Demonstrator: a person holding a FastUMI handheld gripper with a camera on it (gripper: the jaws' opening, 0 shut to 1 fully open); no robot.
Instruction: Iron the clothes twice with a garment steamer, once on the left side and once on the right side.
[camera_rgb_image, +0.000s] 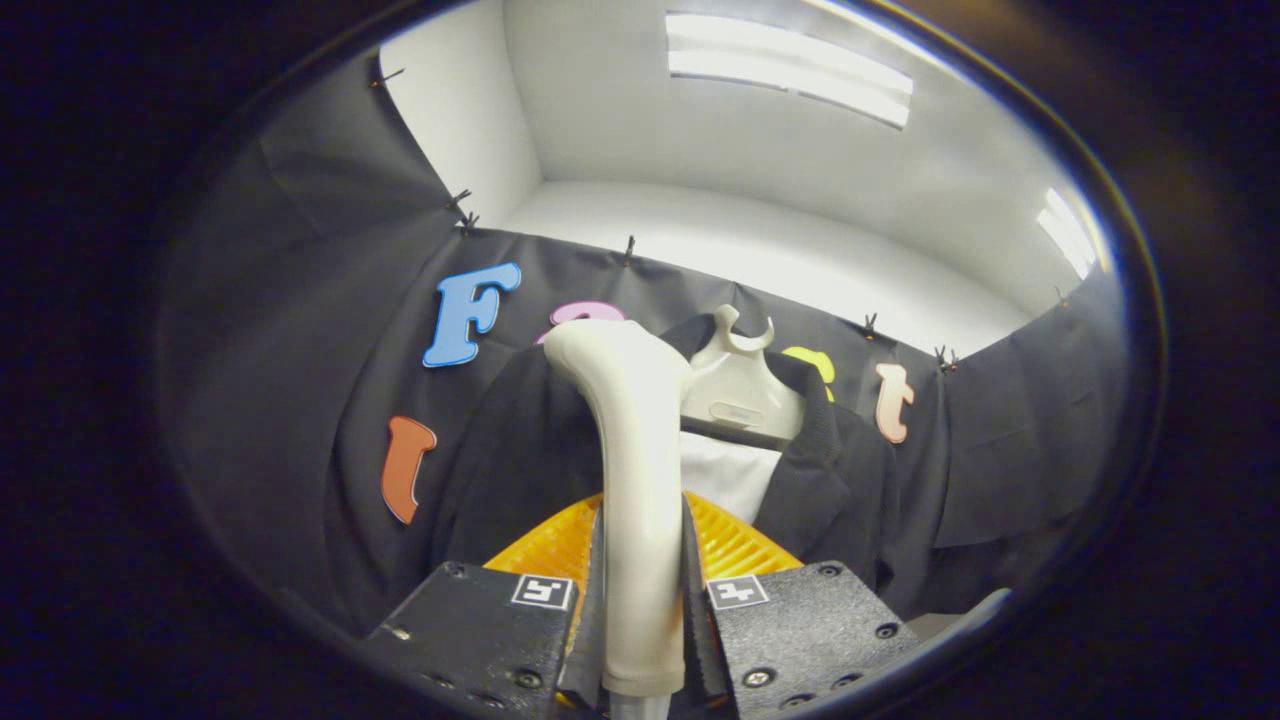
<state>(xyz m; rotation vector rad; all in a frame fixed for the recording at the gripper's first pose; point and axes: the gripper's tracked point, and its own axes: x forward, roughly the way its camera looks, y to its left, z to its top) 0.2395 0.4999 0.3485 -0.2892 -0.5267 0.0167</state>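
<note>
At the left of the frame, black cloth drapes down as the booth's wall, with a pale ceiling and a strip light above it toward the upper right. Just left of centre, the dark jacket hangs on a pale hanger, whose hook shows at centre frame; a strip of white shirt shows where the jacket's front opens. In the centre, the cream handle of the garment steamer rises from the bottom of the frame and bends left at its top, its head level with the jacket's left shoulder. The tongs sit at the bottom centre, closed narrowly on the steamer handle, one finger pressing each side. Behind them an orange ribbed part fans out. To the right, the jacket's other front panel hangs beside more black cloth. Judging by this, the steamer is in hand and raised near the top of the left side; how many strokes are done cannot be told. The gripper points forward and slightly upward at the garment.
</note>
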